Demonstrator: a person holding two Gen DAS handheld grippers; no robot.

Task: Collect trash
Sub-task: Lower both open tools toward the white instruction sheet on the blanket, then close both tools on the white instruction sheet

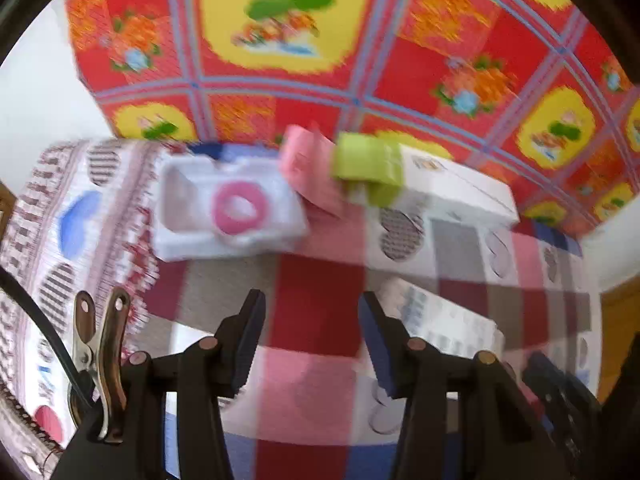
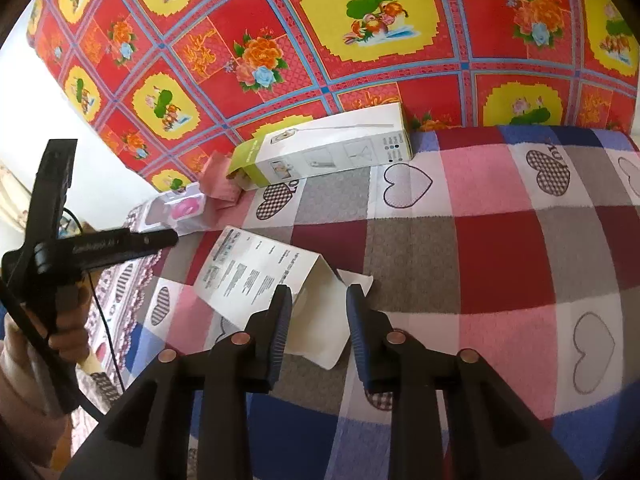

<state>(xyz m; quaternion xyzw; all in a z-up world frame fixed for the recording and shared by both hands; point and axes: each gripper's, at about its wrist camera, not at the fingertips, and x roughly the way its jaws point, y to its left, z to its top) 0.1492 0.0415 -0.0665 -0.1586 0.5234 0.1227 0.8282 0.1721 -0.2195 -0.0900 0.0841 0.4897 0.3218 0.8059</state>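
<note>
On the checked blanket lies a folded printed leaflet. My right gripper hovers over its blank white flap, open, fingers to either side and not pressing on it. Farther back rest a long white box with a green end, a pink packet and a white plastic tray holding a pink ring. The left wrist view is blurred. In it the tray, packet and box lie ahead of my left gripper, which is open and empty. The leaflet sits to its right.
A red and yellow flowered sheet rises behind the blanket, with a white wall to the left. A person's hand holds the left tool at the blanket's fringed left edge. A metal clip and black cable hang beside the left fingers.
</note>
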